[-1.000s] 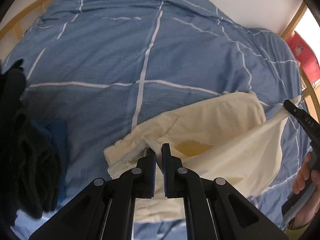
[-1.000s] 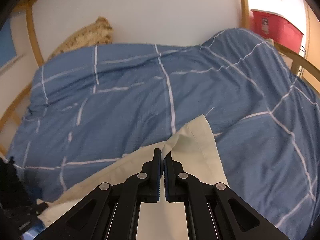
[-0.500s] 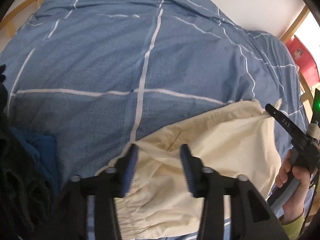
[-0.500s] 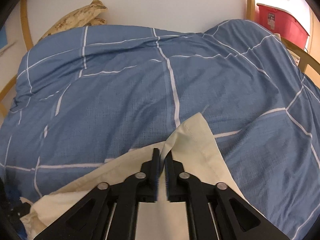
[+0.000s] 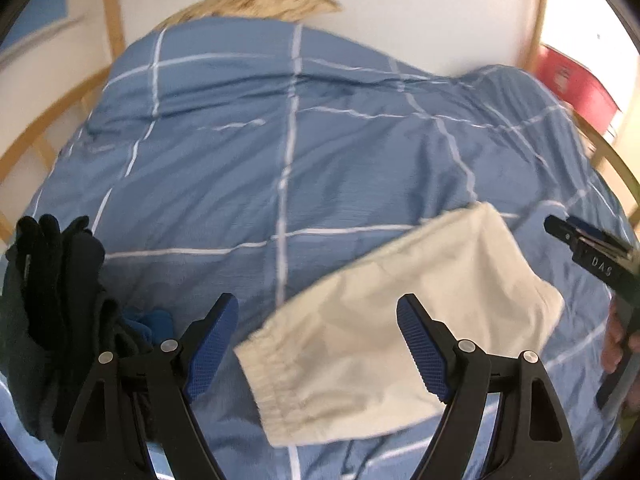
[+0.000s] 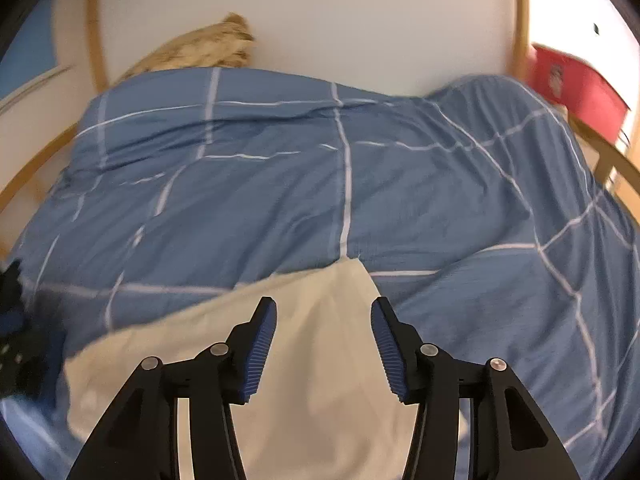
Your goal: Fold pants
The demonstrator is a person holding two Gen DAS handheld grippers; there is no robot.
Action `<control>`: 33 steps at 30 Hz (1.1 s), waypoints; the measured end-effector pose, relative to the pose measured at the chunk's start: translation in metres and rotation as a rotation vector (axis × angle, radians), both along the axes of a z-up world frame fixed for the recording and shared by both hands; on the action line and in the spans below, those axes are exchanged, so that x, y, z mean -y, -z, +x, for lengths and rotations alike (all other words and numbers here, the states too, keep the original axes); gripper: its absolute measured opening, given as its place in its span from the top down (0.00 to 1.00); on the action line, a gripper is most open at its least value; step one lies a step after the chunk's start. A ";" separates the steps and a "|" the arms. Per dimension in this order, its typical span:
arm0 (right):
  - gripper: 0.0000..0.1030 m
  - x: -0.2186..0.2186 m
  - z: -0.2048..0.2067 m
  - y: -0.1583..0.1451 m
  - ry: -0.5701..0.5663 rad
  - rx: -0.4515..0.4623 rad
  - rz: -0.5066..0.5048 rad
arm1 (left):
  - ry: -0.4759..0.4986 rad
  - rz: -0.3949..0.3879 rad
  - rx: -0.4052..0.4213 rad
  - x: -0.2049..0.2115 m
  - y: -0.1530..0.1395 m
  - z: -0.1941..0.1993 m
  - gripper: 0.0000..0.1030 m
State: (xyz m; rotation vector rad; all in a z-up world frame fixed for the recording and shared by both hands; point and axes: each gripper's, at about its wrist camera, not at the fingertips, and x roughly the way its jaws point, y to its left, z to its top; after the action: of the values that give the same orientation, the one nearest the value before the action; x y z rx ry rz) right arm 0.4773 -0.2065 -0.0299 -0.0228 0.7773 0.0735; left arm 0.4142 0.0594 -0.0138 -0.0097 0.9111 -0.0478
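Observation:
The cream pants (image 5: 384,320) lie folded flat on the blue checked duvet (image 5: 280,152), elastic waistband toward the left. My left gripper (image 5: 318,322) is open wide and empty, raised just above the pants near the waistband. My right gripper (image 6: 323,332) is open and empty above the far corner of the pants (image 6: 312,360). The right gripper also shows at the right edge of the left wrist view (image 5: 592,256), held by a hand.
A pile of black clothes (image 5: 52,304) with a blue garment (image 5: 152,322) lies at the left on the duvet. A patterned pillow (image 5: 260,2) sits at the wall. A red box (image 6: 576,88) stands at the right beyond the wooden bed frame (image 6: 612,160).
Both grippers let go of the pants: the left opened first, then the right. The pants now rest folded on the duvet. Both grippers rose and tilted up toward the wall.

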 end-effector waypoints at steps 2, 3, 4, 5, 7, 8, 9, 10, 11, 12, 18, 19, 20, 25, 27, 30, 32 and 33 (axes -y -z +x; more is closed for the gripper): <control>0.50 0.006 -0.019 -0.009 -0.046 0.013 -0.015 | 0.053 0.004 0.019 0.014 -0.002 -0.016 0.22; 0.50 0.009 -0.028 -0.012 -0.057 0.020 -0.018 | 0.077 0.009 0.027 0.021 -0.003 -0.022 0.22; 0.49 0.015 -0.039 -0.015 -0.065 0.032 -0.020 | 0.107 0.017 0.039 0.030 -0.003 -0.030 0.22; 0.45 0.019 -0.047 -0.017 -0.067 0.040 -0.020 | 0.129 0.026 0.047 0.039 -0.002 -0.034 0.22; 0.44 0.032 -0.062 -0.016 -0.056 0.051 -0.009 | 0.174 0.041 0.068 0.054 -0.002 -0.044 0.22; 0.44 0.036 -0.066 -0.015 -0.055 0.050 -0.002 | 0.197 0.049 0.079 0.062 -0.002 -0.048 0.22; 0.44 0.043 -0.071 -0.013 -0.056 0.048 0.006 | 0.217 0.055 0.088 0.070 -0.001 -0.051 0.22; 0.44 0.049 -0.076 -0.009 -0.052 0.046 0.012 | 0.234 0.060 0.092 0.075 0.001 -0.053 0.22; 0.44 0.055 -0.080 -0.005 -0.049 0.043 0.013 | 0.255 0.070 0.097 0.082 0.003 -0.054 0.22; 0.44 0.059 -0.082 0.000 -0.046 0.038 0.015 | 0.274 0.080 0.102 0.087 0.004 -0.053 0.22; 0.44 0.082 -0.079 0.020 -0.019 0.000 0.037 | 0.436 0.199 0.148 0.121 0.005 -0.022 0.22; 0.44 0.085 -0.077 0.022 -0.010 -0.001 0.046 | 0.458 0.209 0.156 0.124 0.005 -0.012 0.22; 0.44 0.087 -0.075 0.023 0.002 0.001 0.057 | 0.471 0.216 0.164 0.127 0.005 -0.005 0.22; 0.44 0.094 -0.062 0.030 0.117 0.048 0.097 | 0.543 0.250 0.154 0.134 0.023 0.049 0.27; 0.44 0.096 -0.054 0.036 0.176 0.063 0.171 | 0.564 0.243 0.100 0.133 0.037 0.072 0.36; 0.44 0.087 -0.038 0.048 0.207 0.043 0.252 | 0.604 0.250 0.065 0.130 0.052 0.089 0.41; 0.44 0.074 -0.024 0.056 0.198 0.030 0.261 | 0.643 0.278 0.053 0.131 0.061 0.095 0.43; 0.44 0.069 -0.020 0.058 0.197 0.030 0.262 | 0.661 0.295 0.051 0.132 0.064 0.097 0.47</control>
State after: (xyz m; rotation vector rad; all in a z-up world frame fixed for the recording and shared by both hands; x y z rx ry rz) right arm 0.4573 -0.2753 -0.0879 0.2997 0.7318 -0.0122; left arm 0.5111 -0.0727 -0.0775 0.5659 0.8315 -0.5249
